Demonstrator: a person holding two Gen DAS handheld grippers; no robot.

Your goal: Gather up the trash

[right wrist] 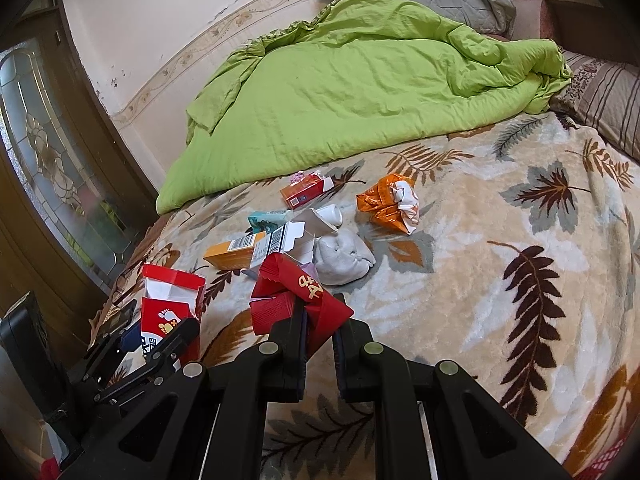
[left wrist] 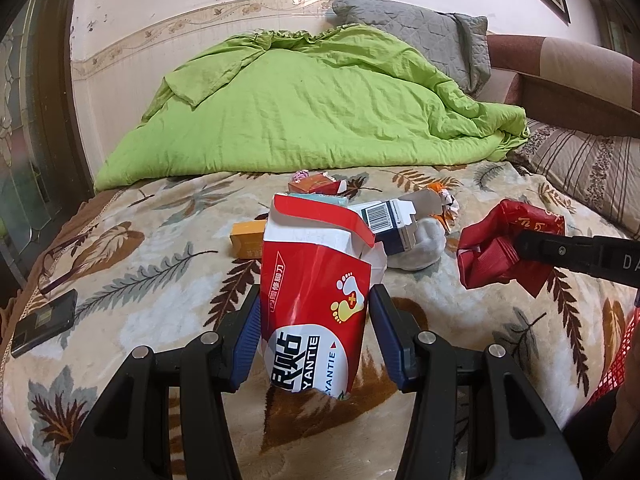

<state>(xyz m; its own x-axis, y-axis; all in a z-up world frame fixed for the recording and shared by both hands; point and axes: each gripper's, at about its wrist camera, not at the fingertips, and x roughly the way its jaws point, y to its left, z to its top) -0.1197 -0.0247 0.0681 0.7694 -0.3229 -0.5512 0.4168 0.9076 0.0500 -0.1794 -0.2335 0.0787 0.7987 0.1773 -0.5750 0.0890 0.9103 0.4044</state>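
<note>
My left gripper (left wrist: 316, 304) is shut on a torn red-and-white carton with a foot logo (left wrist: 312, 264), holding it upright above the leaf-patterned blanket (left wrist: 160, 248). The same carton (right wrist: 168, 304) shows at the lower left of the right wrist view. My right gripper (right wrist: 320, 308) is shut on a crumpled red wrapper with gold lettering (right wrist: 296, 284); the wrapper (left wrist: 492, 248) also hangs at the right of the left wrist view. More trash lies on the bed: an orange box (right wrist: 232, 254), a blue-and-white barcode box (right wrist: 280, 240), a small red box (right wrist: 304, 192) and a crumpled orange wrapper (right wrist: 384, 200).
A white sock-like cloth (right wrist: 344, 256) lies among the trash. A green quilt (left wrist: 300, 108) covers the far half of the bed, with pillows (left wrist: 420, 28) behind it. A dark phone (left wrist: 44, 322) lies at the bed's left edge. Red mesh (left wrist: 616, 356) shows at the right.
</note>
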